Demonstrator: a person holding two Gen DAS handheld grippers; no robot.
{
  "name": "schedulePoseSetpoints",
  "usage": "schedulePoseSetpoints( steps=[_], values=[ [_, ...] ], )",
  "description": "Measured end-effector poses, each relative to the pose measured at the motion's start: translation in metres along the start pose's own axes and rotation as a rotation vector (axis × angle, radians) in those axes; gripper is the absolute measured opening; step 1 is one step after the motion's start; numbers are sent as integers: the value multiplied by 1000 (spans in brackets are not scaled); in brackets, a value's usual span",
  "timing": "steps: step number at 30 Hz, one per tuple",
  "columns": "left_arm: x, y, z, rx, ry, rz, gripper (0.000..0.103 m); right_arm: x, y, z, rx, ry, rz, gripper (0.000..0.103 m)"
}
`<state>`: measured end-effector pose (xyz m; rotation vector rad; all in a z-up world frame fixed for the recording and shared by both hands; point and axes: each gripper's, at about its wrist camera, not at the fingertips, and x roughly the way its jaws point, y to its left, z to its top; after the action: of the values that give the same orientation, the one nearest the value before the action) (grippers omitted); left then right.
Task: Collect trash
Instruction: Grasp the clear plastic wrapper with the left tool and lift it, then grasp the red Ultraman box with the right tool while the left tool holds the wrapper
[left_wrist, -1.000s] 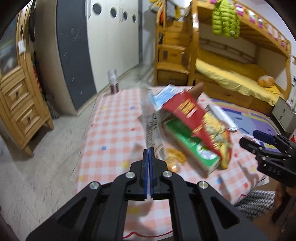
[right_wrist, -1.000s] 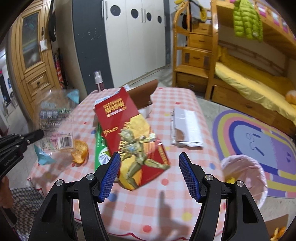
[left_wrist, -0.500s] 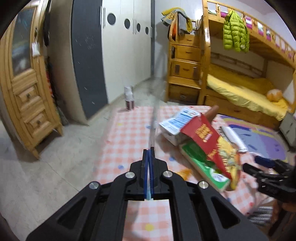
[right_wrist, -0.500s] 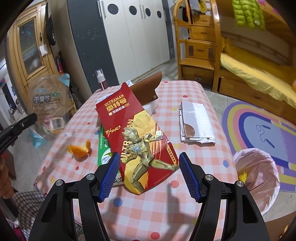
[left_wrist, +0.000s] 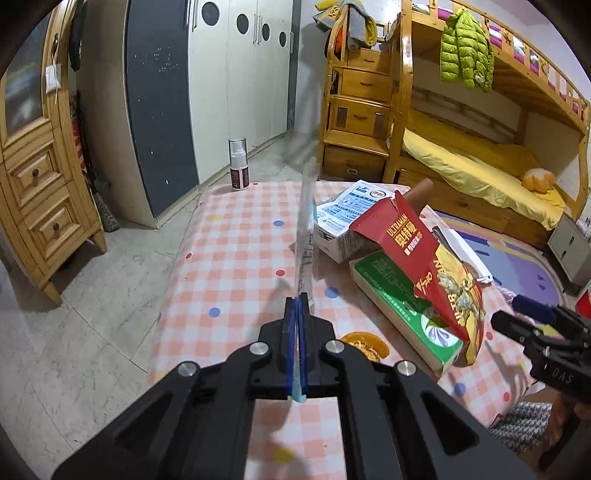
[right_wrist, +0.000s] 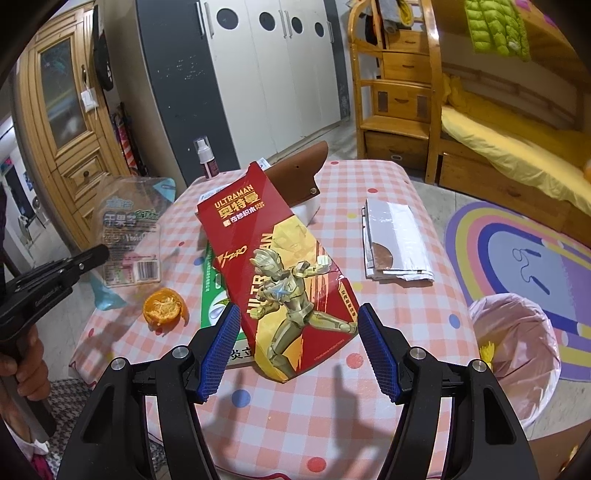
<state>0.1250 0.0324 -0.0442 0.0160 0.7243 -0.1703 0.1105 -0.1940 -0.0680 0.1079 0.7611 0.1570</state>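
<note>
My left gripper (left_wrist: 296, 314) is shut on a clear plastic wrapper (left_wrist: 306, 236), held edge-on above the checked table (left_wrist: 236, 258); in the right wrist view the left gripper (right_wrist: 96, 254) holds the wrapper (right_wrist: 129, 243) upright at the table's left. My right gripper (right_wrist: 297, 343) is open and empty, just above the near end of a red Ultraman box (right_wrist: 280, 273) that lies on a green box (right_wrist: 212, 295). An orange peel (right_wrist: 162, 306) lies on the table. A pink-lined trash bin (right_wrist: 517, 350) stands on the floor at the right.
A white folded bag (right_wrist: 395, 243), a brown leather case (right_wrist: 295, 173), a white carton (left_wrist: 343, 221) and a spray bottle (right_wrist: 206, 158) also sit on the table. Wardrobe (left_wrist: 221, 74), wooden cabinet (left_wrist: 33, 184) and bunk bed (left_wrist: 480, 147) surround it.
My left gripper has lifted the clear wrapper off the table and turned it edge-on to its camera. My right gripper has moved slightly closer over the red box and stays open.
</note>
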Motion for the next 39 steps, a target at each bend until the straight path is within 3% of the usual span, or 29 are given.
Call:
schedulePoseSetpoints(
  steps=[6,12,17,24,28,29,31,34,39],
  values=[
    [5,-7,8,1,2,-20,5,2,-1,0,11,9,10,66],
    [11,-20,14,26,-3,-21,22,2,-4,1,26,14,27,66],
    [17,-25,14,16,-1,-30,42,0,-6,1,33,9,32,66],
    [36,-42,9,53,53,-9,39,-2,-6,1,33,4,34,66],
    [35,-35,10,22,38,25,5,2,-5,1,26,16,30,66],
    [35,-33,11,19,32,37,3,4,-2,2,14,22,28,66],
    [28,-27,12,-2,8,52,2,10,6,3,-22,37,26,66],
    [16,-19,13,-9,-35,45,2,21,13,6,-67,59,20,81],
    [11,-8,7,-18,-22,8,2,34,11,17,-97,75,9,88]
  ],
)
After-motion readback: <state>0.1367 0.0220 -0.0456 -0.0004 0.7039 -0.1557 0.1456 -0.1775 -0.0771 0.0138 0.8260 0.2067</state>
